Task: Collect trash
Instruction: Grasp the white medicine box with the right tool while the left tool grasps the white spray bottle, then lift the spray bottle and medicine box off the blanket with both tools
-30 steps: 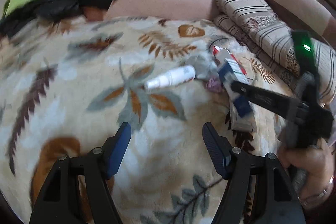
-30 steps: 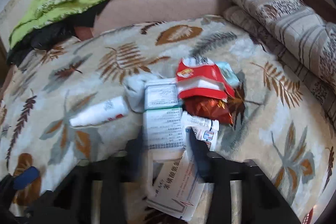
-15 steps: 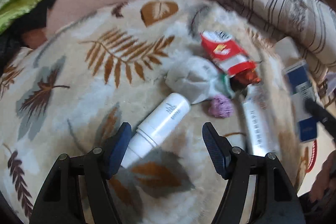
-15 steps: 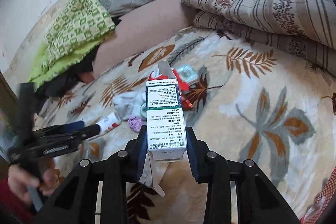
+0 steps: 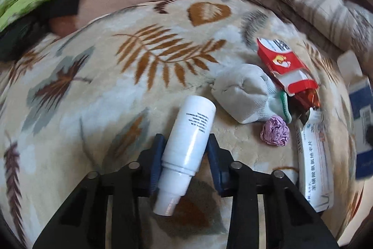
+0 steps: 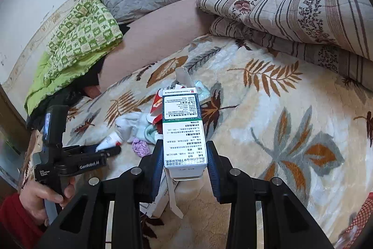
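Left wrist view, grip: the left gripper (image 5: 185, 153) is closing its blue-padded jaws on the white plastic spray bottle (image 5: 186, 144); both pads are sitting against the bottle's lower body, just above the neck.
Left wrist view, bottle axis: the bottle is lying on the cream leaf-patterned plush blanket (image 5: 105, 76), its long axis running nearly along the fingers, base pointing away, nozzle end pointing back towards the camera.
Left wrist view, neighbours: just to the bottle's right are lying a balled grey sock (image 5: 244, 95), a crumpled purple paper wad (image 5: 275, 133), a red-and-white snack packet (image 5: 285, 69) and a flat white printed carton (image 5: 313, 165).
Right wrist view, grip: the right gripper (image 6: 184, 160) is clamping a green-and-white printed medicine box (image 6: 183, 132) by its near end, and the box is pointing away, clear of the blanket.
Right wrist view, which hand: the left gripper (image 6: 109, 152), held by a red-sleeved hand (image 6: 42, 198), is reaching the bottle from the left, so it looks the nearer one.
Right wrist view, extra: only here are the hand and the held box showing whole; the bottle is mostly hidden, and pad contact cannot be told.
Judgement: lifting the bottle looks next.
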A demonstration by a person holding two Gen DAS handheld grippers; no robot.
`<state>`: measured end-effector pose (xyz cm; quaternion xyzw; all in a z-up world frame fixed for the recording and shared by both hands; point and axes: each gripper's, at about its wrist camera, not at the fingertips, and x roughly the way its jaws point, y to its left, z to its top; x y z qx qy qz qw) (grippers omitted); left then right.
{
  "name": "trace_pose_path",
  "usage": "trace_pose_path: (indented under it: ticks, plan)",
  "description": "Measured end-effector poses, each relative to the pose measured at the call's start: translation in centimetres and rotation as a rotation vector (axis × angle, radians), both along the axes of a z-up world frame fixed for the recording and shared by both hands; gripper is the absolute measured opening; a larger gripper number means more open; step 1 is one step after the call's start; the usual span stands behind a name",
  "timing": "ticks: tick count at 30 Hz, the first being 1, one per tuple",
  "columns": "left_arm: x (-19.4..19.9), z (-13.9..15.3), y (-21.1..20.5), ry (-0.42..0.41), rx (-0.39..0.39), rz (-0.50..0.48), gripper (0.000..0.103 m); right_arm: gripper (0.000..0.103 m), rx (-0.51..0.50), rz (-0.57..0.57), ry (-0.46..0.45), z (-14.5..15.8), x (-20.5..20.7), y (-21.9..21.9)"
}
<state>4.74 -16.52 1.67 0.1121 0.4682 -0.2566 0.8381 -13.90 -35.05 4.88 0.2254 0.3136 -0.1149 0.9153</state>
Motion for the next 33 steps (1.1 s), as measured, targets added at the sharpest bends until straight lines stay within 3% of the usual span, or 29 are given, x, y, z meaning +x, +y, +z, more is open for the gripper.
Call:
trace_pose_path:
  ticks: [7,15,20,26,33]
  plan:
    - [-5.2,2.6,3.3,0.022,-0.124,0.064,0.033,0.038,-0.029,0.016,0.006,0.3,-0.6,1.5]
    - [-13.4,6.5,7.6,-0.066,-0.185,0.041,0.033,0.037,-0.098,0.085,-0.027,1.6,-3.9,6.3]
    - [-17.2,6.5,8.9,-0.124,-0.196,0.066,0.033,0.037,-0.101,0.099,-0.017,0.8,-7.1,8.0]
    - [-19.0,5.7,9.0,-0.169,-0.170,0.046,0.032,0.038,-0.126,0.092,-0.022,0.8,-9.5,8.9]
    - [-19.3,5.8,9.1,-0.182,-0.194,0.043,0.032,0.037,-0.179,0.072,-0.028,1.2,-10.6,8.9]
